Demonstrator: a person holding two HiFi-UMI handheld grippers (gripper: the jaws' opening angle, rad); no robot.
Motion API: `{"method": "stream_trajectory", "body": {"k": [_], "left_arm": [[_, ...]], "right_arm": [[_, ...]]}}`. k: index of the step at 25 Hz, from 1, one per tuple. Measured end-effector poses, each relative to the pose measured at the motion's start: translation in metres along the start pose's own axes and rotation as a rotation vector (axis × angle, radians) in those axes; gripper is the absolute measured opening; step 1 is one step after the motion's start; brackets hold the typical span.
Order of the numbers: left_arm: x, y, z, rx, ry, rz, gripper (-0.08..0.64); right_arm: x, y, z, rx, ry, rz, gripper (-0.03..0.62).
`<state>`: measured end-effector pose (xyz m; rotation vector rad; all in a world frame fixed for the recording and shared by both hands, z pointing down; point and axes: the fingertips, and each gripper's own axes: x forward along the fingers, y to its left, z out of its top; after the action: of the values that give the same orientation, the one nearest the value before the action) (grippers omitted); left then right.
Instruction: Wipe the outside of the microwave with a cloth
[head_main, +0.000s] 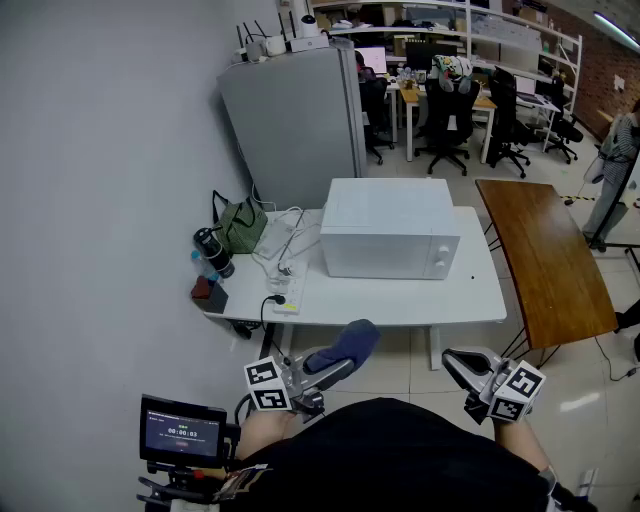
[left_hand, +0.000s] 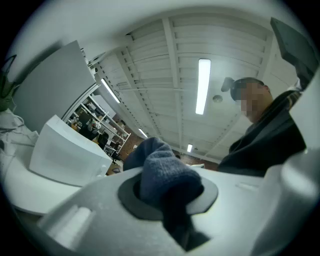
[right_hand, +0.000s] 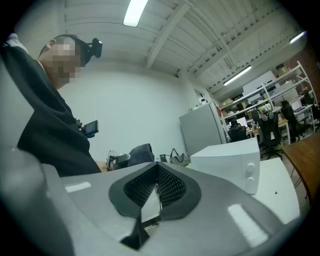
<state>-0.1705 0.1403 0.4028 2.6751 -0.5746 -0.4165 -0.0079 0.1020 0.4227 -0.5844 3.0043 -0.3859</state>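
Cloth (left_hand: 167, 177), dark blue and fuzzy, is bunched and clamped between the jaws of the left gripper (head_main: 338, 362), just short of the white table (head_main: 400, 300). On that table stands the boxy white microwave (head_main: 390, 240), untouched. The right gripper (head_main: 458, 364) has its jaws together, holding nothing.

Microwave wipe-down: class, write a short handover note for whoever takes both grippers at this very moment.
Left gripper: fingers shut on the blue cloth.
Right gripper: fingers shut, holding nothing.
Microwave: door closed, on the white table, ahead of both grippers; neither touches it.
Done: cloth is in hand.
Left: bring the cloth to the microwave and wipe its outside.
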Motion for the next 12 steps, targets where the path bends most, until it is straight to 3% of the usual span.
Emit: {"method": "stream_trajectory", "body": {"k": [6, 12], "left_arm": [[0.033, 0.001, 0.011, 0.025, 0.018, 0.000, 0.058], [0.001, 0.088, 0.041, 0.038, -0.039, 0.025, 0.058]], "right_arm": [[-0.008, -0.027, 0.015, 0.007, 0.016, 0.010, 0.005], [0.070, -0.067, 0.008, -0.009, 0.028, 0.033, 0.005]]}}
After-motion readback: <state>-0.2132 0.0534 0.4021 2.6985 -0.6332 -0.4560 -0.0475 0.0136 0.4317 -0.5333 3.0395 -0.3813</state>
